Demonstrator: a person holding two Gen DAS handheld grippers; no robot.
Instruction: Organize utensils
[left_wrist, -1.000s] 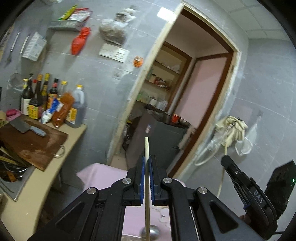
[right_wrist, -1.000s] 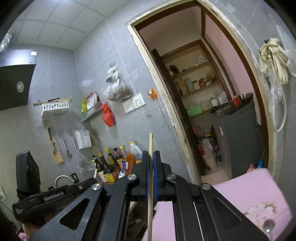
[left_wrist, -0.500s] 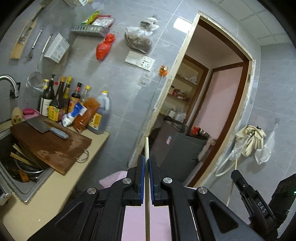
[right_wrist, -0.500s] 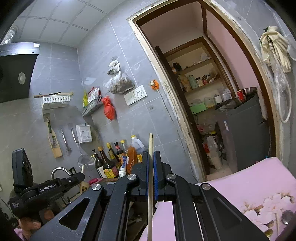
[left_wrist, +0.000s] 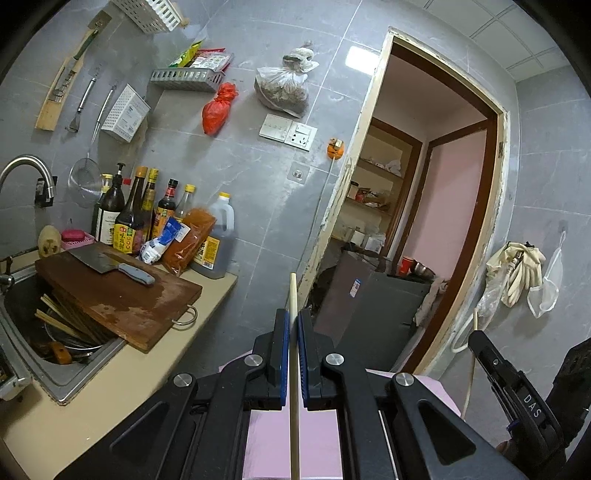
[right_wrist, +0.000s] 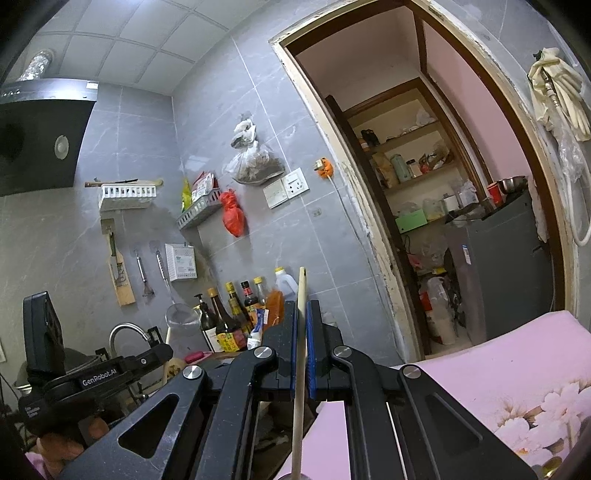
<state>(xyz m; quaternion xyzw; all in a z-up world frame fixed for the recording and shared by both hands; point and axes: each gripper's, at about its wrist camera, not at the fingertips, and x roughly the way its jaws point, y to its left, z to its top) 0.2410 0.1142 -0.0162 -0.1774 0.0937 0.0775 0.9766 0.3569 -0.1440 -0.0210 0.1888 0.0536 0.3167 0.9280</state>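
Note:
My left gripper (left_wrist: 292, 317) is shut on a thin pale wooden handle (left_wrist: 293, 387) that stands upright between its blue pads and sticks out past the fingertips. My right gripper (right_wrist: 301, 310) is shut on a like wooden handle (right_wrist: 300, 369), also upright. In the right wrist view a metal end shows at the bottom of that stick, so it looks like a ladle or spoon. Both are held in the air above a pink flowered cloth (right_wrist: 517, 376). The left gripper also shows in the right wrist view (right_wrist: 110, 373), and the right gripper in the left wrist view (left_wrist: 517, 391).
A counter (left_wrist: 88, 398) on the left holds a sink with chopsticks (left_wrist: 55, 321), a brown cutting board (left_wrist: 122, 299) with a cleaver (left_wrist: 110, 266), and several sauce bottles (left_wrist: 147, 210). White wall racks (right_wrist: 127, 194) and hanging utensils (right_wrist: 142, 273) are above. An open doorway (left_wrist: 424, 236) is ahead.
Both grippers have swung left and tilted, bringing the counter, sink and wall racks further into view. Both stay shut on their wooden handles.

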